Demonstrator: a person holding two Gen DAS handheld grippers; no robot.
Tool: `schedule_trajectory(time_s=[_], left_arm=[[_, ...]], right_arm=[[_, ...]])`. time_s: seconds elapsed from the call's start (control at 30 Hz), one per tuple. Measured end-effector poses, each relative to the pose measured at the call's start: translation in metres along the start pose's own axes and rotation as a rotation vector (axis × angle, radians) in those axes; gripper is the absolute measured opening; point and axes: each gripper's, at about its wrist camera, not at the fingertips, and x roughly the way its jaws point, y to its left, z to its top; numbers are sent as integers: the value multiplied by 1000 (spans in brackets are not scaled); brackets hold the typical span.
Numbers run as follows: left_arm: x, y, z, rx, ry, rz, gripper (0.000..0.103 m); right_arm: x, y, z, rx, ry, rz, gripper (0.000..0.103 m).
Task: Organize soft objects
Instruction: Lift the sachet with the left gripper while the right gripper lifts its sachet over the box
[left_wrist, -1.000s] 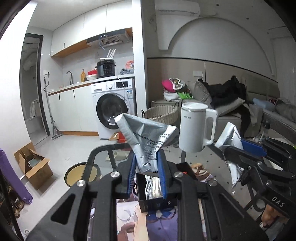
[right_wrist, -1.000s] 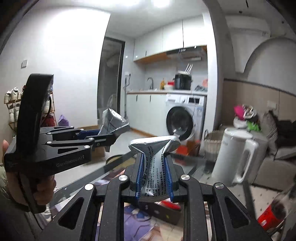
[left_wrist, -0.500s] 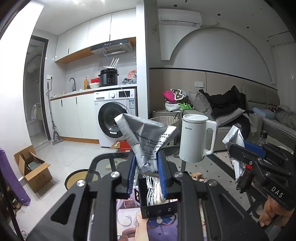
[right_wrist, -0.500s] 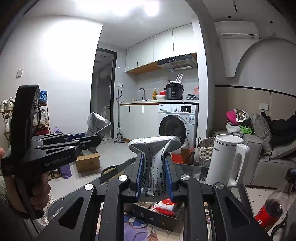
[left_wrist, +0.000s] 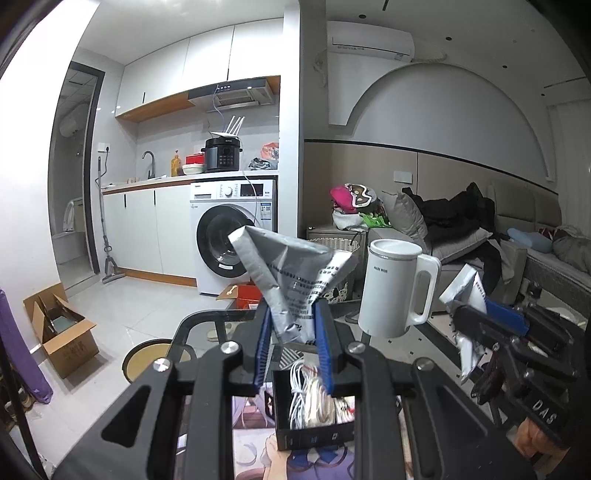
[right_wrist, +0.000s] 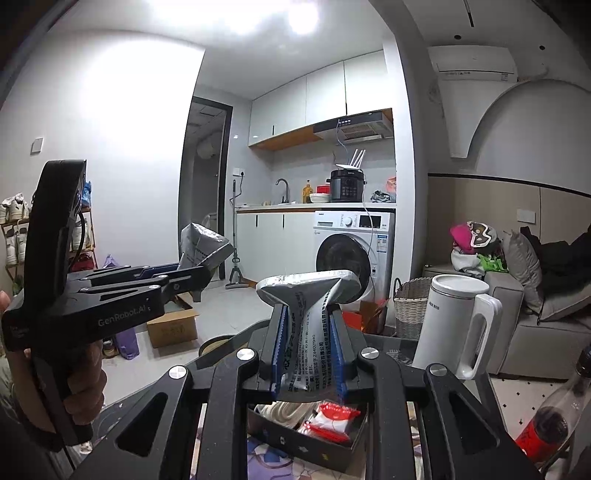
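Gripping a crumpled silver pouch (left_wrist: 291, 284) with printed text, the left gripper (left_wrist: 291, 332) keeps its jaws closed on the lower part of it, and the top of the pouch fans out above the blue pads (left_wrist: 263, 339). The right gripper (right_wrist: 307, 339) is closed in the same way on a second silver pouch (right_wrist: 308, 317), whose upper end spreads flat over the jaws (its lower edge hangs down between them). Both pouches are held up in the air, above the dark glass worktop (left_wrist: 201, 325).

Under the grippers, on the worktop, stands an open black box (left_wrist: 314, 434). In it lie white coiled cords (left_wrist: 308, 395) and a small red-and-white packet (right_wrist: 334, 419). A white kettle (left_wrist: 397, 288) with a handle stands further back on the worktop, to the right of the box. A plastic bottle (right_wrist: 554, 413) with a red label is seen at the right edge of the right wrist view.

In the left wrist view the right gripper appears at the right side, well apart from the left one.
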Motion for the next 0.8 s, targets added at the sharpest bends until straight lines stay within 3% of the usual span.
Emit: schedule_trajectory(time_s=[0.53,0.8], left_arm=[[99,9,6,-132,84,40,21],[121,9,-3,-190,121,28,21]], right_arm=[[70,-15,5,51,23,-75,21],[92,-20,9,71,35,-98,21]])
